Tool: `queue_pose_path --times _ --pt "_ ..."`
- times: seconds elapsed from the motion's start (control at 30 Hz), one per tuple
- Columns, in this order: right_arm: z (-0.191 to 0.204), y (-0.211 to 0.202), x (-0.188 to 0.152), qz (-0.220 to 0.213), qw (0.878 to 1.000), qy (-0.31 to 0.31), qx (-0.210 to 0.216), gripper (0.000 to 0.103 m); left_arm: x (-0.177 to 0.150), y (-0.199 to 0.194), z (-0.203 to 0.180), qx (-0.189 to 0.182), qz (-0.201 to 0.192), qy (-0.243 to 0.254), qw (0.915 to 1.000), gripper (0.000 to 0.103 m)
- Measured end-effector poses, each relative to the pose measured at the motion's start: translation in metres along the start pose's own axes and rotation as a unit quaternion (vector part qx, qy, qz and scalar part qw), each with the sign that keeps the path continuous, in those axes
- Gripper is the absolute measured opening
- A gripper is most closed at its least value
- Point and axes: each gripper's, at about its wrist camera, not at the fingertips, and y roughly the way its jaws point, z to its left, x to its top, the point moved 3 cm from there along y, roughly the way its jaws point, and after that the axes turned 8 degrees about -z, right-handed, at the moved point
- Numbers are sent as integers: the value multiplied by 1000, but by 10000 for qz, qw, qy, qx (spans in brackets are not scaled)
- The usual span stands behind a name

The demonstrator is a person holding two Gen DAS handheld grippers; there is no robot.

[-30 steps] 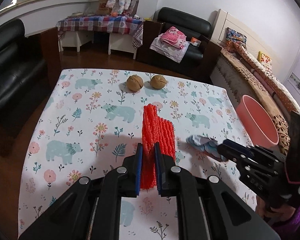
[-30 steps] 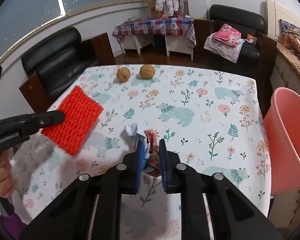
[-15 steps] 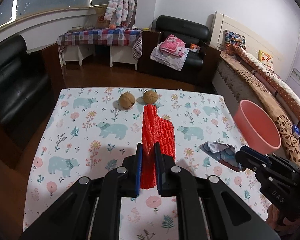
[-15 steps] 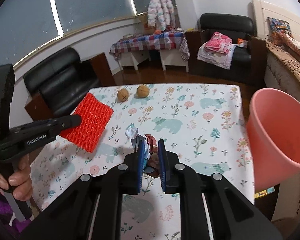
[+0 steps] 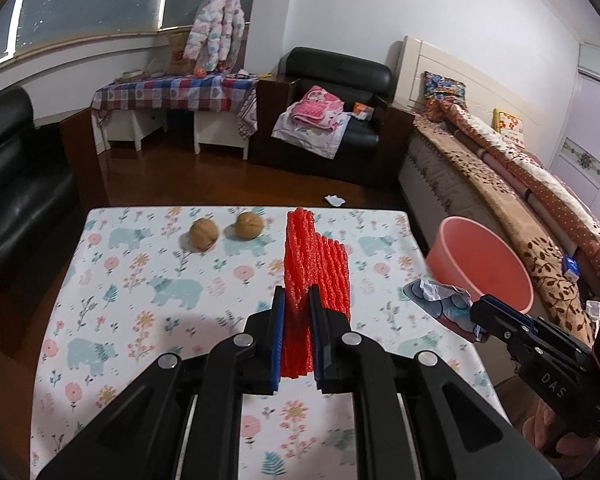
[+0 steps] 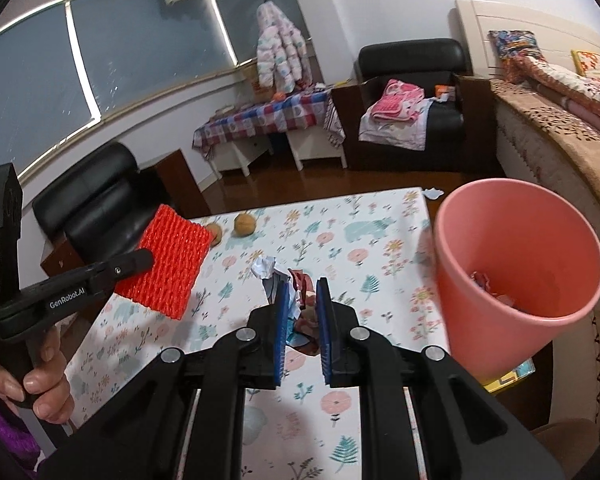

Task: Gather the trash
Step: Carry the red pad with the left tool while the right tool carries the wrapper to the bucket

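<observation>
Left gripper (image 5: 296, 312) pointed downward over the bench (image 5: 148, 280), jaws clamped on one red net (image 5: 316, 268). Right gripper (image 6: 300, 304), beside one pink bin (image 6: 516, 256), gripped one crumpled wrapper (image 6: 296, 284). Two walnuts (image 5: 204, 234) lay beyond.

2 walnuts (image 5: 204, 234) — 1 red foam net (image 5: 316, 270) — 1 pink bin (image 6: 518, 264) — 1 crumpled wrapper (image 6: 296, 292)

Floral-clothed table (image 5: 148, 280) bearing two walnuts (image 5: 204, 234).
</observation>
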Motion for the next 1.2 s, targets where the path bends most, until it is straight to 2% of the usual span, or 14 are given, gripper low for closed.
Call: queue_pose_path --times 0.3,0.67,1.2 --pt "-33 -20 16 -423 9983 269 -312 14 16 9 -47 -334 -118 279 9990 11" --pt "-92 -38 33 -782 9911 668 -845 14 31 29 -117 -764 -175 658 9948 11" --pt "-164 -44 32 -961 9783 916 -1588 14 37 75 -197 -1192 -102 1066 9871 11"
